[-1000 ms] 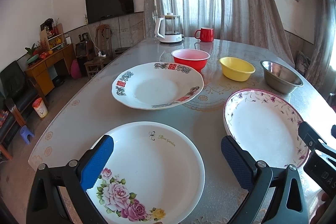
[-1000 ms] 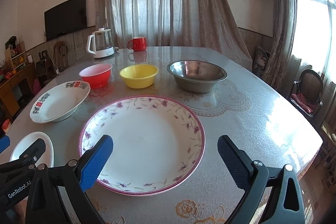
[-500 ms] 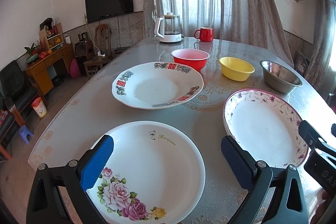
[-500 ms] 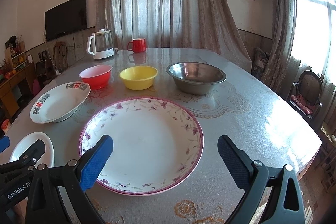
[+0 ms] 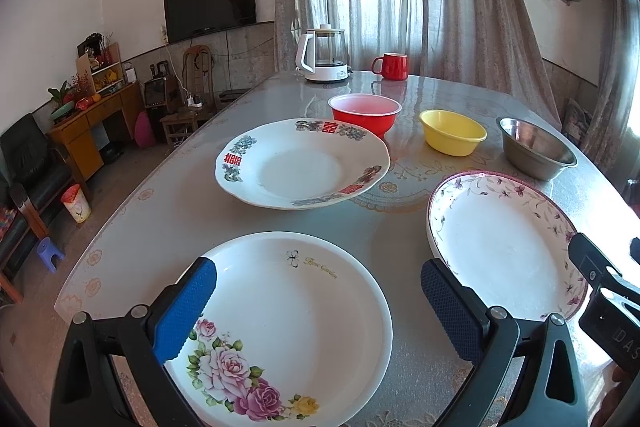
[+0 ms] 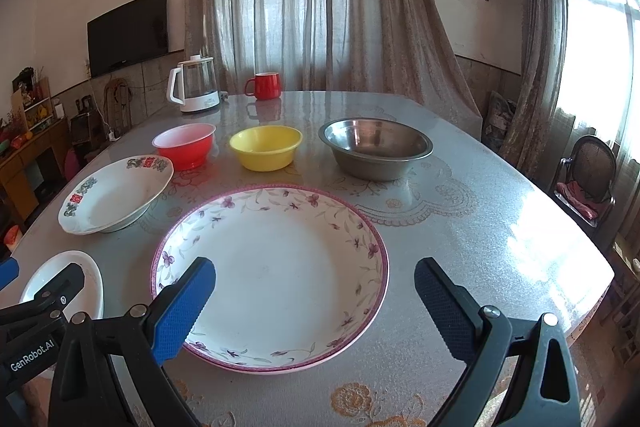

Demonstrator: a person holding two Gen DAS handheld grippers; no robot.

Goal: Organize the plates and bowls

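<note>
Plates & bowls all lie separate, nothing stacked yet, so task looks unstarted: rose plate under wide-open, empty left tongs, purple-rim plate under wide-open, empty right tongs, w/ red-print plate, red bowl, yellow bowl & steel bowl farther ahead.

We see left gripper jaws wide apart over rose plate; purple-rimmed plate just beside.
</note>
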